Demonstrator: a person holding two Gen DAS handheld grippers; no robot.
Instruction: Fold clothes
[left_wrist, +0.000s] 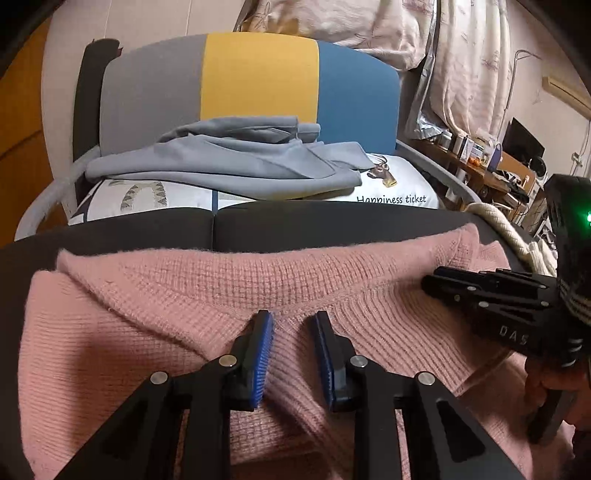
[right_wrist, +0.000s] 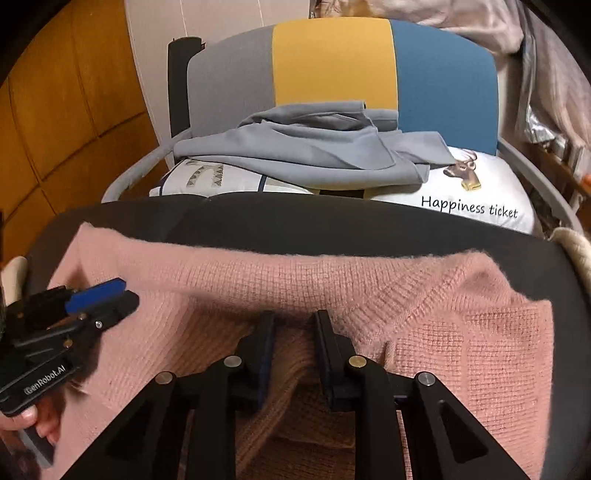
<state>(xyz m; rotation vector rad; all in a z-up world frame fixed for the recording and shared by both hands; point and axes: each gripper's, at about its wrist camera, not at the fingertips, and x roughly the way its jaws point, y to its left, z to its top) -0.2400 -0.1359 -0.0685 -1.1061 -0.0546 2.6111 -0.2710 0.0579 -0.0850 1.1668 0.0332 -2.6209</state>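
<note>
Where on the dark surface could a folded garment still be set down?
Only the bare strip of dark surface between the pink sweater and the printed pillow. The sweater covers the near side; the grey garment crowds the chair.

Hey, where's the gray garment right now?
In both views the gray garment lies crumpled on the white pillow on the chair, beyond the pink sweater.

"Happiness ticket" on the white pillow (right_wrist: 491, 184), "GenRobot.AI" on the left claw (right_wrist: 99, 301), "DAS" on the right claw (left_wrist: 428, 282)
</note>
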